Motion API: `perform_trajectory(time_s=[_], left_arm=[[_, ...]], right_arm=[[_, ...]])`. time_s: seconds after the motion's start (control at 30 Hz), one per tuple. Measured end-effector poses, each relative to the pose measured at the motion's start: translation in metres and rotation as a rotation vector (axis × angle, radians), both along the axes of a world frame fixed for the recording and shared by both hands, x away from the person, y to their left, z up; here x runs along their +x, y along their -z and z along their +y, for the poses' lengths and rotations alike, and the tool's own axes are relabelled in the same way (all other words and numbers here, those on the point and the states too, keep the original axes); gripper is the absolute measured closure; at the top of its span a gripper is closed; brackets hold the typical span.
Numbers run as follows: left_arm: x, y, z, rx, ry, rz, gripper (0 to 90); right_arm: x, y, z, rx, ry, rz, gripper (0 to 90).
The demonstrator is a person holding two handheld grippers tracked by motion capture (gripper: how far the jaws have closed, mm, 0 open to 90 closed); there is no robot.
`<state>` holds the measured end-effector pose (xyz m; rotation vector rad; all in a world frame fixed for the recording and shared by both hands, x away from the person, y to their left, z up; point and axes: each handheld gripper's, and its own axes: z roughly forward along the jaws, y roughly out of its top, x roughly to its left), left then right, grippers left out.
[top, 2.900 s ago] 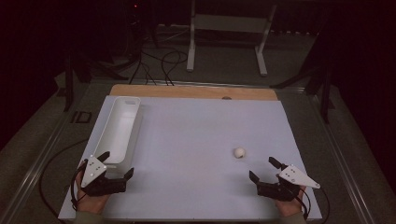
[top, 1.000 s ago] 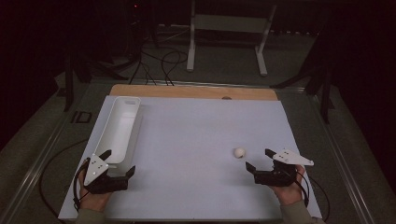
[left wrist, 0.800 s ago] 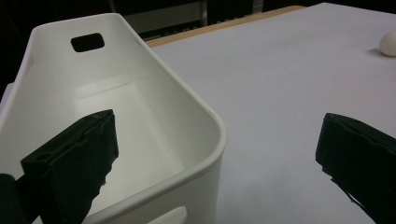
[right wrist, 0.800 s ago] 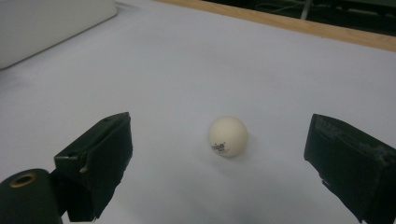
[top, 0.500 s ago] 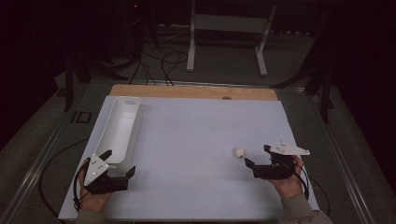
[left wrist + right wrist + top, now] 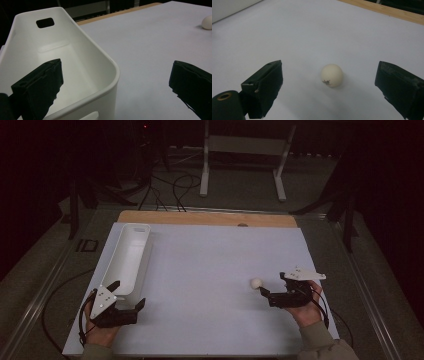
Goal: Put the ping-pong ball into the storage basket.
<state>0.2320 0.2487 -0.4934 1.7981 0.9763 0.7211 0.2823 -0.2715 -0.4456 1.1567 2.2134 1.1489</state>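
A small white ball with a dark mark lies on the white table sheet at the right. My right gripper is open just behind it, jaws pointing left toward it. In the right gripper view the ball sits on the sheet between and slightly ahead of the wide-apart jaws of the right gripper, touching neither. A long white bin stands empty at the left. My left gripper is open at the bin's near end. In the left gripper view the left gripper straddles the bin's corner.
A wooden board edge runs along the far side of the sheet. Beyond it are a dark floor, cables and a metal stand. The ball also appears far off in the left gripper view.
My right gripper has moved forward and to the left, closing in on the ball with its jaws turned toward it. The left gripper and the bin have stayed put.
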Motion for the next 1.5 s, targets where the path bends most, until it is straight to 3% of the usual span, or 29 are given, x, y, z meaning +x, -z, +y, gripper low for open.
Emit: perform_trajectory(time_s=[0.6,0.7,1.5], left_arm=[[0.001,0.001,-0.001,0.001,0.004,0.010,0.1],[0.002,0.002,-0.003,0.026,0.010,0.020,0.5],[0.003,0.002,-0.005,0.020,0.019,0.022,0.0]], right_arm=[[0.013,-0.004,0.007,-0.040,-0.024,0.030,7.4],[0.015,-0.004,0.008,-0.050,-0.029,0.034,7.3],[0.030,-0.007,0.011,-0.083,-0.049,0.063,7.3]])
